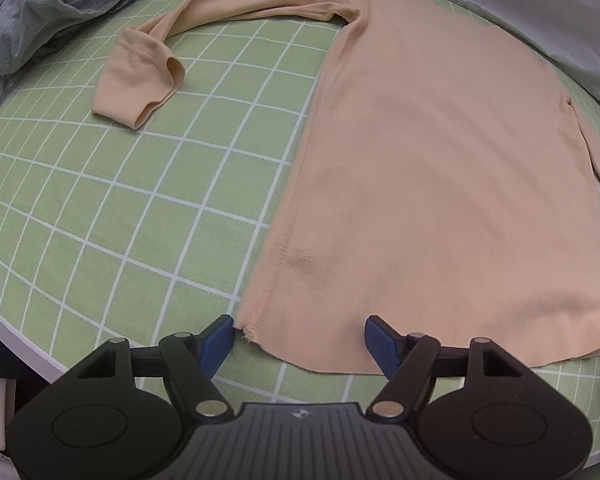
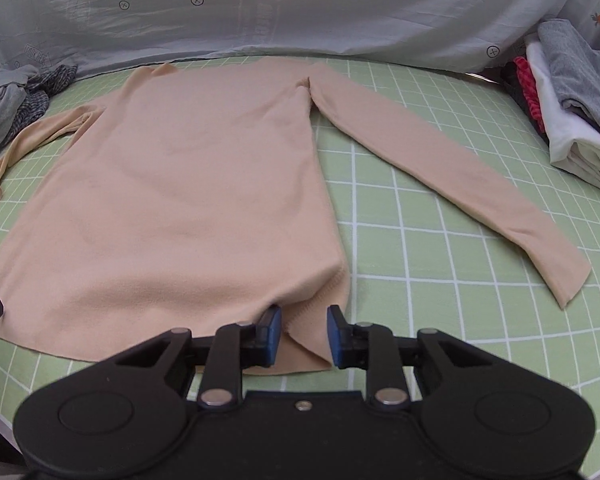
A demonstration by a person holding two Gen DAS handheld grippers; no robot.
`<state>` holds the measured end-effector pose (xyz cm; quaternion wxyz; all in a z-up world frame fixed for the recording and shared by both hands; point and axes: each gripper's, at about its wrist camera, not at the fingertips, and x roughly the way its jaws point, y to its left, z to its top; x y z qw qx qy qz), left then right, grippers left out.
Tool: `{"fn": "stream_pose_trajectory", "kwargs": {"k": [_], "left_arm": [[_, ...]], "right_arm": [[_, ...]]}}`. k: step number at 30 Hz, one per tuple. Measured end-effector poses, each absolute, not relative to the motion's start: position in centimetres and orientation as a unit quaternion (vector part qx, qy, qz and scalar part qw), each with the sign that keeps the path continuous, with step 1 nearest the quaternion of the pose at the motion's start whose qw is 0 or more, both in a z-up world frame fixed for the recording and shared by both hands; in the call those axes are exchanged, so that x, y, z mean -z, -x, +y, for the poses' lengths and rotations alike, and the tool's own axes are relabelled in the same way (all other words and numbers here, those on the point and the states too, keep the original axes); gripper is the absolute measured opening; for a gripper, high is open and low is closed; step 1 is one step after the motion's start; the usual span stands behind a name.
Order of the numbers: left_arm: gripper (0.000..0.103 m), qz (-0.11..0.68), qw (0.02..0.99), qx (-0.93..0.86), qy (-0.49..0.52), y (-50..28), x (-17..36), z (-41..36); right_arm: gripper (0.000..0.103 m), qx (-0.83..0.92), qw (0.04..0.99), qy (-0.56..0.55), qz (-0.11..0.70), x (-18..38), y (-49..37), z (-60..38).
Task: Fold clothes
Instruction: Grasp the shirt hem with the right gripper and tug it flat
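A peach long-sleeved shirt [image 1: 440, 160] lies flat on a green checked sheet [image 1: 100, 200], its hem toward me. Its left sleeve [image 1: 148, 68] curls back on itself. In the right wrist view the shirt [image 2: 188, 184] has its right sleeve [image 2: 440, 184] stretched straight out to the right. My left gripper [image 1: 300, 340] stands wide open over the hem's left corner, with its blue pads [image 1: 218, 344] on either side of the cloth. My right gripper [image 2: 304, 332] is down at the hem's right corner. Its jaws are narrow, with a rucked fold of the hem between them and a gap still showing.
A heap of grey and striped clothes [image 1: 40, 12] lies at the far left. At the far right stands a stack of folded clothes [image 2: 572, 112]. A pale cloth with a carrot print [image 2: 300, 12] rises behind the shirt. The sheet's near edge [image 1: 20, 336] drops off at the lower left.
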<state>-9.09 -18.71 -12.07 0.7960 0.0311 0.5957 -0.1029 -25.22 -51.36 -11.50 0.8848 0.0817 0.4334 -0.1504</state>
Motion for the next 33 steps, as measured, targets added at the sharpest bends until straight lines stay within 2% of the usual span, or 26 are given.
{"fn": "stream_pose_trajectory", "kwargs": {"k": [11, 12, 13, 14, 15, 23, 26, 28, 29, 33], "left_arm": [[0.073, 0.593, 0.796, 0.119, -0.031, 9.1, 12.1, -18.5], [0.073, 0.592, 0.796, 0.12, -0.032, 9.1, 12.1, -18.5], [0.072, 0.591, 0.797, 0.121, -0.032, 9.1, 12.1, -18.5], [0.072, 0.591, 0.797, 0.121, -0.033, 9.2, 12.1, -18.5], [0.072, 0.59, 0.797, 0.122, -0.033, 9.2, 12.1, -18.5], [0.069, 0.584, 0.802, 0.119, -0.033, 9.5, 12.2, -18.2], [0.047, 0.575, 0.81, 0.104, -0.047, 9.6, 12.1, -18.0], [0.015, 0.574, 0.812, 0.104, -0.035, 9.4, 12.0, -17.5], [0.01, 0.577, 0.809, 0.107, -0.018, 9.3, 12.1, -17.1], [0.008, 0.58, 0.807, 0.108, 0.008, 9.4, 12.2, -16.2]], "right_arm": [[0.029, 0.176, 0.87, -0.126, 0.443, 12.7, 24.5, -51.5], [0.025, 0.174, 0.871, -0.126, 0.442, 12.7, 24.6, -51.5], [0.013, 0.174, 0.871, -0.121, 0.443, 12.7, 24.6, -51.5], [0.007, 0.173, 0.872, -0.117, 0.443, 12.7, 24.6, -51.6], [0.005, 0.171, 0.872, -0.118, 0.444, 12.6, 24.6, -51.7], [0.003, 0.225, 0.868, -0.161, 0.412, 10.4, 28.8, -53.5], [0.003, 0.237, 0.855, -0.185, 0.423, 11.3, 29.5, -54.4], [0.003, 0.235, 0.849, -0.2, 0.428, 11.8, 29.6, -54.6], [0.003, 0.234, 0.847, -0.21, 0.429, 12.0, 29.7, -54.6], [0.004, 0.234, 0.84, -0.211, 0.443, 12.4, 29.7, -54.4]]}}
